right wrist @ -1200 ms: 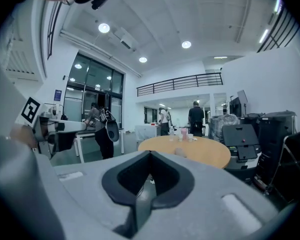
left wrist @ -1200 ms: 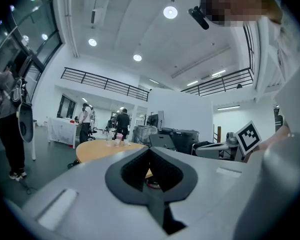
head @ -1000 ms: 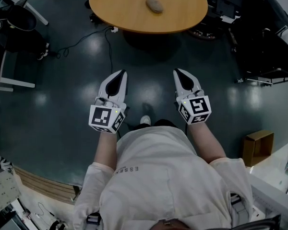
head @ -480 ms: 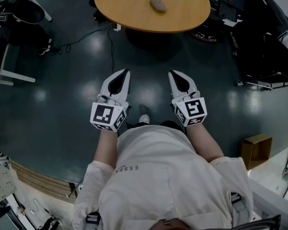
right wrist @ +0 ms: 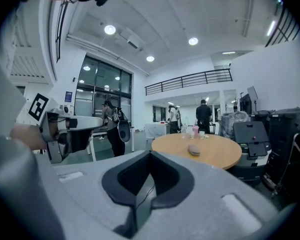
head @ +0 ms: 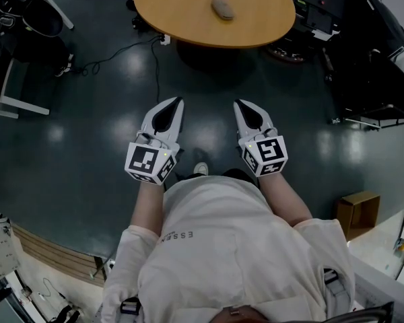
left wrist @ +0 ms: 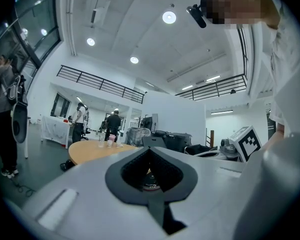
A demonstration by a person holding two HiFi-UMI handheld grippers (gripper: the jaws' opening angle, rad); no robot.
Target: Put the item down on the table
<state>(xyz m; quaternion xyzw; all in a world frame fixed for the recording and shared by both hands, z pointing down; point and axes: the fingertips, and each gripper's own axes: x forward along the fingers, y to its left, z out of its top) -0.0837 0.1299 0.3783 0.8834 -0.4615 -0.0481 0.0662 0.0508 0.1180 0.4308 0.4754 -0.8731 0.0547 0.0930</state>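
White left gripper and right gripper I hold closed on nothing, as the grey oval item lies on the round wooden table.

Dark floor, white walls (ceiling spotlights)

Open floor ahead, clutter on the right

From my left gripper and right gripper to the round desk the dark floor lay bare, crossed only by a thin cable. The desk top was mostly free around one small grey lump. Black equipment crowded the right side, and a cardboard box stood beside my right arm.
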